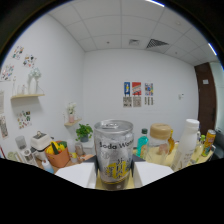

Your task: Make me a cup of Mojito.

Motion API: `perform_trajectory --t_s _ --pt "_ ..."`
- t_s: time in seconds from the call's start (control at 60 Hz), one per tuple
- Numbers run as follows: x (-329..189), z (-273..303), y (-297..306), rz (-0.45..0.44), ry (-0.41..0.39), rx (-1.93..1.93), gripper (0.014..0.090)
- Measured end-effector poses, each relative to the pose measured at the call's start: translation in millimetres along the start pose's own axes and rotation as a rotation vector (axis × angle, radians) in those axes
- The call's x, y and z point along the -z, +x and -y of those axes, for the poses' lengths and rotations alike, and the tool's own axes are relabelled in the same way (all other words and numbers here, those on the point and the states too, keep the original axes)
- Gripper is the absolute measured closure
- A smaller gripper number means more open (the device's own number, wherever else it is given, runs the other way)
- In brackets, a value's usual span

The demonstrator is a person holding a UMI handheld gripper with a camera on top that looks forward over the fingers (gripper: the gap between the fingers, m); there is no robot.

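White-walled room behind; gripper (114,176) fingers clamp a silver can (114,152) labelled "Soda Water"

We are seeing our gripper (114,176) showing two broad, pale, flat-faced fingers (75,175) above its black body.

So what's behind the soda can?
Behind the soda water can, held between the gripper's white fingers, stand a potted plant, a teal bottle, a cork-lidded jar and a white bottle. Whatever sits directly behind the can is hidden.
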Motion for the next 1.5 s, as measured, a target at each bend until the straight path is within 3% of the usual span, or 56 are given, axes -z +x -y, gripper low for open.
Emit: perform_trajectory --t_s 0.2,0.367,0.783,1.083,1.5 --pt "39.2 15.6 6.6 0.004 0.036 -0.029 0.0534" --pt "75.9 -4.4 25.5 -0.016 0.018 -0.049 0.0533" --pt "104.9 -159.3 92.3 -0.038 -0.111 -0.121 0.0532" --pt "99.8 -226.4 100.7 0.074 -0.178 -0.464 0.0534" --pt "84.5 -219.8 109.5 0.208 -0.171 -1.304 0.0536"
